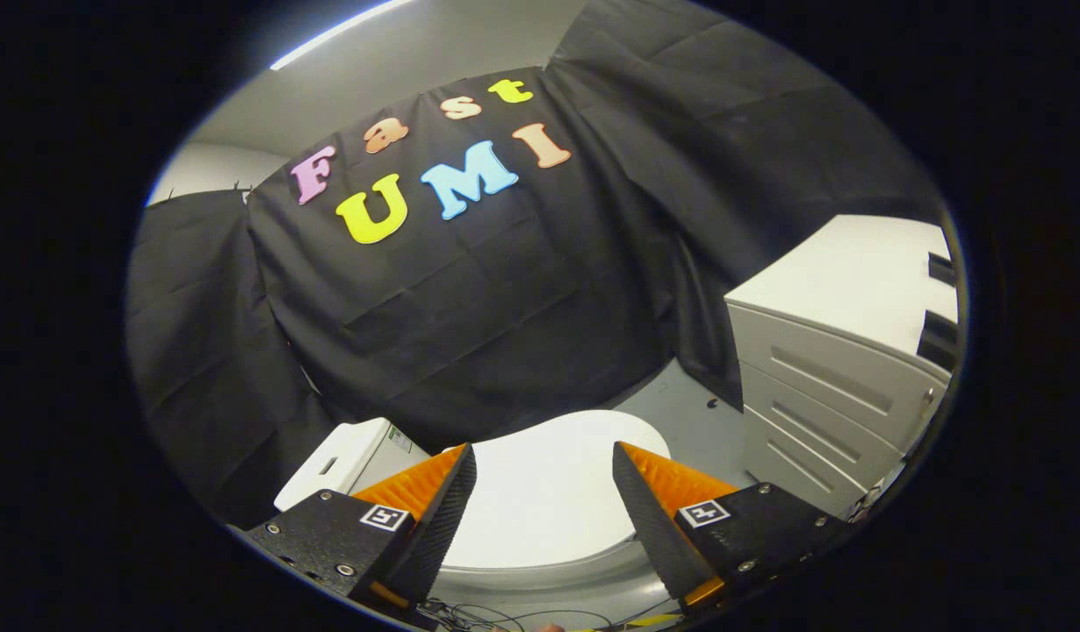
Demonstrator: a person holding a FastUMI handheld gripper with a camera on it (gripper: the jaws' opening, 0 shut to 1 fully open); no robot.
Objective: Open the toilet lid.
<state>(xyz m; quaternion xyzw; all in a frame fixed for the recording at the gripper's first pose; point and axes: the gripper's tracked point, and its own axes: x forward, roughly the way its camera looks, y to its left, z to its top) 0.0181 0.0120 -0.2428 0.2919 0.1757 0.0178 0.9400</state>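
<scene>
Jaws stand wide apart on the gripper (544, 456), holding nothing, their two fingers (435, 513) spread to either side of the white toilet lid (540, 491). That lid lies closed and flat just ahead of and below the fingertips, its rounded front showing in the gap between them and reaching a little beyond. Beneath the lid, the pale toilet rim (540, 584) curves across nearer the gripper body. Left of the left finger sits the white tank (342, 461), against the black cloth wall (470, 316). A white drawer cabinet (834, 369) stands well off to the right, on the grey floor (680, 399). The gripper points slightly downward, tilted a little clockwise.
</scene>
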